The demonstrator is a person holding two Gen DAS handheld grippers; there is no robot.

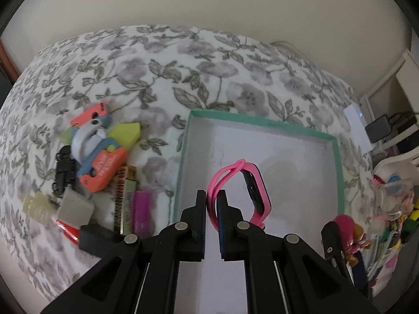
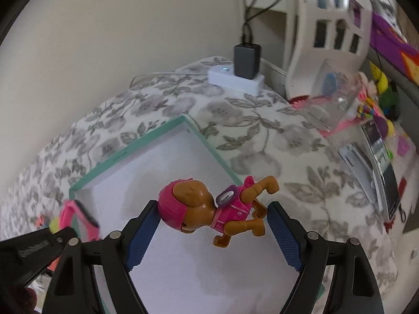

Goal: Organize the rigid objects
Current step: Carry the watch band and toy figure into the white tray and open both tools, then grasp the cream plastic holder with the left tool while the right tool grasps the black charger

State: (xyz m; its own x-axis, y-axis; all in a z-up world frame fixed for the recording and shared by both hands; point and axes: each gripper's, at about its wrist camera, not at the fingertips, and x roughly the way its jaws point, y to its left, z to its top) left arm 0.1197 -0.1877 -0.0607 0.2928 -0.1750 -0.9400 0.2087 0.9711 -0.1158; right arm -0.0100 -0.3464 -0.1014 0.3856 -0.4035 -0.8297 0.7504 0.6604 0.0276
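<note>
Your left tool (image 1: 211, 198) pinches the strap of the pink watch band (image 1: 258, 183), which hangs over the white floor of the teal-rimmed box (image 1: 262, 119). Your right tool (image 2: 212, 214) stands wide, its pads pressing the toy dog figure (image 2: 209, 206) above the same box. Farther left on the floral bedspread (image 1: 162, 60) lies a pile of small objects (image 1: 99, 157).

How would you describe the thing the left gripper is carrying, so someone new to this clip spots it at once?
Find the shallow white box with the teal rim on the flowered bedspread. Above its floor, the left gripper is shut on a pink wristband, looped, with a dark screen inset. It is thin and hoop-shaped, unlike the brown toy dog in pink between the right gripper's pads.
</note>
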